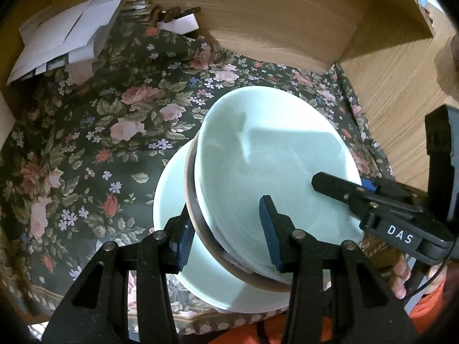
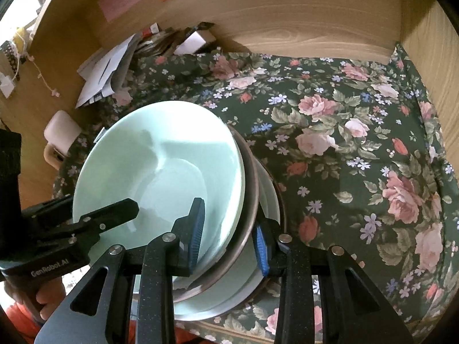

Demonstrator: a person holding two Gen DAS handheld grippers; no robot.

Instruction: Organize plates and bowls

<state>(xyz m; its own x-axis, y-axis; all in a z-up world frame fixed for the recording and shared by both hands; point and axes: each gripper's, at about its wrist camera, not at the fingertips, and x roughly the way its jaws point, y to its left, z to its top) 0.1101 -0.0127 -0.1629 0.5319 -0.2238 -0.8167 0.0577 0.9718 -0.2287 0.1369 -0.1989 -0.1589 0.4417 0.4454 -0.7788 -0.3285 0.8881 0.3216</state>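
A stack of pale green dishes sits at the near middle of a counter draped in a dark floral cloth (image 1: 114, 132). On top is a pale green bowl (image 1: 269, 154), then a brown-rimmed dish (image 1: 200, 220), then a pale green plate (image 1: 172, 195).

The left hand-held gripper (image 1: 226, 232) is clamped over the stack's rim at 9 o'clock, one finger inside the bowl. The right hand-held gripper (image 2: 229, 232) is clamped over the opposite rim at 3 o'clock. White papers (image 1: 63, 37) lie at 10 o'clock by the wooden back wall (image 1: 287, 14).
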